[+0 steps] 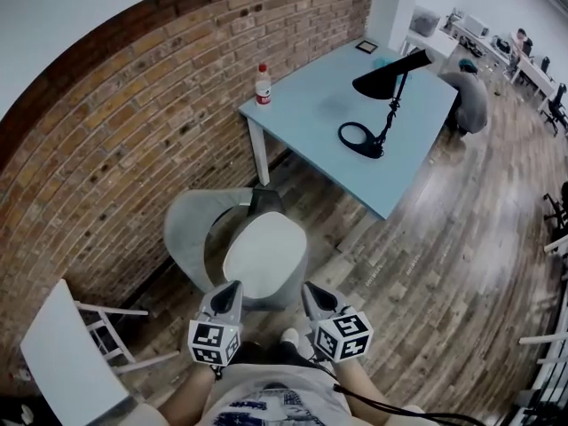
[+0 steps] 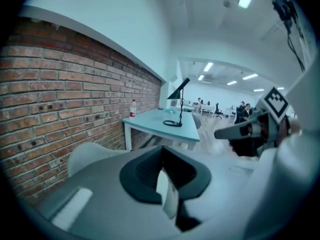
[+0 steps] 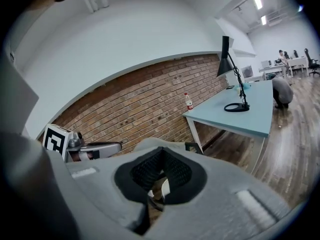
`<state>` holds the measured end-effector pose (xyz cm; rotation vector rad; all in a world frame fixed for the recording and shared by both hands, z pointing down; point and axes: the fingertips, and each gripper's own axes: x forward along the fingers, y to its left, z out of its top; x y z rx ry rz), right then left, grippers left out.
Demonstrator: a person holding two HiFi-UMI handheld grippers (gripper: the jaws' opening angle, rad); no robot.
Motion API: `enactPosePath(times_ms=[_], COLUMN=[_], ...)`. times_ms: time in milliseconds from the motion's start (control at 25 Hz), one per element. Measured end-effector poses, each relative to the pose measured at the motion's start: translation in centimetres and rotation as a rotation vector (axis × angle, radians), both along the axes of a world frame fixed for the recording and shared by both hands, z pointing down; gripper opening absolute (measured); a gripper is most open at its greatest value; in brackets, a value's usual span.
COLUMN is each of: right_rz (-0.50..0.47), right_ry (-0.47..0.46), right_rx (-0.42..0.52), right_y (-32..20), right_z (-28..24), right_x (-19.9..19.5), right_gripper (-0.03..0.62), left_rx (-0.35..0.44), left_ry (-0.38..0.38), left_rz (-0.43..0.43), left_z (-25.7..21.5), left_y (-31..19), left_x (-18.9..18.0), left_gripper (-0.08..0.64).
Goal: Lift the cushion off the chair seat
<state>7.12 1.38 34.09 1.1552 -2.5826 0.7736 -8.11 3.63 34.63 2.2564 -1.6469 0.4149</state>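
Just ahead of both grippers, the white cushion [image 1: 264, 257] lies on the grey chair [image 1: 188, 229] seat. Left gripper [image 1: 235, 286] & right gripper [image 1: 308, 287] hang side by side at its near edge, jaws clenched, nothing held; contact w/ cushion unclear. Beyond the chair: blue table [image 1: 311, 105] w/ black lamp [image 1: 386, 76] & bottle [image 1: 263, 84], against brick wall [image 1: 115, 131].
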Motion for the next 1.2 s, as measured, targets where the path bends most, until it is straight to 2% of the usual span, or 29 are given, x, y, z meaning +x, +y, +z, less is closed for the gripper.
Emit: enactPosePath(times_ms=[320,640,1000,1200], right_rz=[-0.005,0.044,0.131,0.175], right_ry=[0.008,0.05,0.09,0.107], right_rx=[-0.027,-0.07,-0.134,-0.165], right_y=[-3.5,-8.8,-15.8,-18.7], right_z=[1.7,5.1,12.5,17.4], right_x=[-0.8,-1.7,-3.9,-4.2], right_gripper=[-0.002,-0.002,-0.002,-0.002], left_rx=[-0.038,-0.077,-0.158,-0.227], left_ry=[-0.008,-0.009,0.0,-0.003], left_rz=[0.016,0.066,0.128,0.144], left_z=[2.0,5.3,13.1,18.9], left_y=[-2.7,-9.0,-17.0,-19.6], left_x=[-0.3,-2.4,-5.8,-7.3], left_gripper=[-0.008,-0.008,-0.008,-0.008])
